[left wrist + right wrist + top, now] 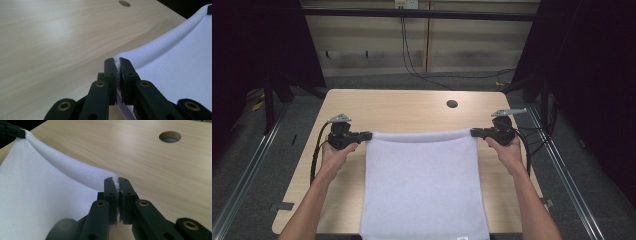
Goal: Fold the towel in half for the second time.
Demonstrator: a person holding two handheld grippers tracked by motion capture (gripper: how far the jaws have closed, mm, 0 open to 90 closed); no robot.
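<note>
High view, middle of the frame: a white towel (424,185) lay spread on the wooden table (402,107), its near edge running off the bottom of the picture over the table's front, where a small label showed. Its far edge crossed the centre of the frame as a taut, slightly sagging line between the two grippers. The left gripper (366,135) stood at centre left and the right gripper (475,132) at centre right, each in a hand (334,155) that came up from the bottom corners.

Each gripper pinched one far corner, most likely so that the edge could be carried as one straight line without bunching. Held at both ends, the cloth hung evenly and the rest trailed flat below.

Left gripper view, lower centre: the two black jaws were clenched on the towel's (175,65) corner, a thin white sliver of cloth squeezed between the pads and a purplish hem strip showing below them. From there the edge climbed toward the upper right of the frame, lifted off the wood, which suggested the corners were raised to fold the cloth toward the person.

Right gripper view, lower centre: the jaws there were likewise clamped on the other corner of the towel (45,200), with the edge rising to the upper left. A round hole (170,136) sat in the tabletop at upper right, well apart from the cloth.
</note>
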